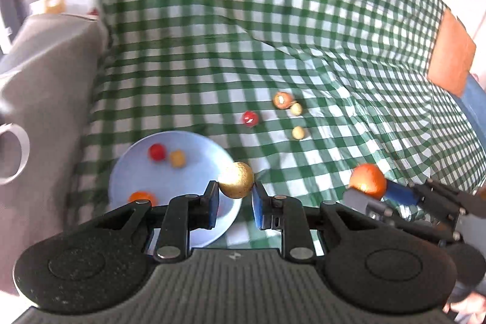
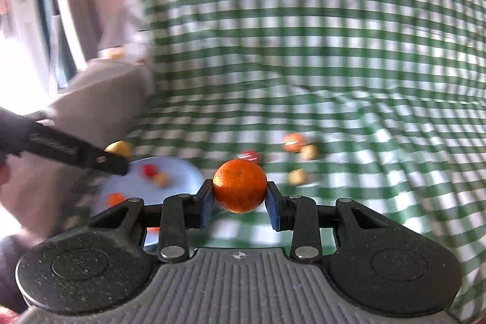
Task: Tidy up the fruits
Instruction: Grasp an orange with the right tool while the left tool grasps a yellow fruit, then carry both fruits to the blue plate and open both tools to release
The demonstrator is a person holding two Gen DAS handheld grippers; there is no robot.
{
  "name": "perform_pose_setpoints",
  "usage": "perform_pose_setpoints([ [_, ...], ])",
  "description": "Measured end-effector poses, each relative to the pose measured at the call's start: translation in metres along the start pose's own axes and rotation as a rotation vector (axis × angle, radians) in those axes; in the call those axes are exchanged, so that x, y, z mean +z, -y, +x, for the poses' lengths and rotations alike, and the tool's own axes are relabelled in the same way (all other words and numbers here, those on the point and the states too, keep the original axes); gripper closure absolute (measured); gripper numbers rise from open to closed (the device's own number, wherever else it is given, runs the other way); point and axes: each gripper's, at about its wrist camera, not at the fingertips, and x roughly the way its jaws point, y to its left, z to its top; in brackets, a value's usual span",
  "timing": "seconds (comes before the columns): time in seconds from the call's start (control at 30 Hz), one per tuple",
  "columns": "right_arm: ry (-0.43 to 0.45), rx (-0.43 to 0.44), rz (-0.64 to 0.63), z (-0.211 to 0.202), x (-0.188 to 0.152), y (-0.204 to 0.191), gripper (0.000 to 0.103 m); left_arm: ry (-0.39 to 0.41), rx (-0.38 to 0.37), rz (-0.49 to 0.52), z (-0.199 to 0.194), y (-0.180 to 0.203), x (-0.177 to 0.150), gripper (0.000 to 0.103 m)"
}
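My left gripper (image 1: pixel 235 196) is shut on a yellow-brown round fruit (image 1: pixel 236 179) above the right rim of the light blue plate (image 1: pixel 130 169). The plate holds a red fruit (image 1: pixel 157 151), a small yellow fruit (image 1: pixel 177 158) and an orange fruit (image 1: pixel 141 198). My right gripper (image 2: pixel 240 199) is shut on an orange (image 2: pixel 240 189) above the green checked cloth (image 2: pixel 334 50); it shows at the right of the left wrist view (image 1: pixel 376 193). Loose on the cloth lie a red fruit (image 1: pixel 250 118), an orange-red fruit (image 1: pixel 282 100) and two pale yellow fruits (image 1: pixel 296 109) (image 1: pixel 298 132).
A grey cloth-covered surface (image 1: pixel 45 87) with a white cup handle (image 1: pixel 18 151) stands left of the plate. An orange-brown pad (image 1: pixel 452 56) sits at the cloth's right edge. The left gripper (image 2: pixel 60 151) crosses the left side of the right wrist view.
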Motion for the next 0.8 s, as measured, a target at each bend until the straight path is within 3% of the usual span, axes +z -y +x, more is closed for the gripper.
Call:
perform_pose_setpoints([
  [0.33, 0.008, 0.082, -0.105, -0.049, -0.003, -0.081, 0.066, 0.042, 0.043, -0.079, -0.058, -0.036, -0.042, 0.078],
  [0.8, 0.006, 0.075, -0.148, -0.059, -0.003, -0.099, 0.066, 0.077, 0.024, -0.119, -0.071, -0.046, -0.045, 0.078],
])
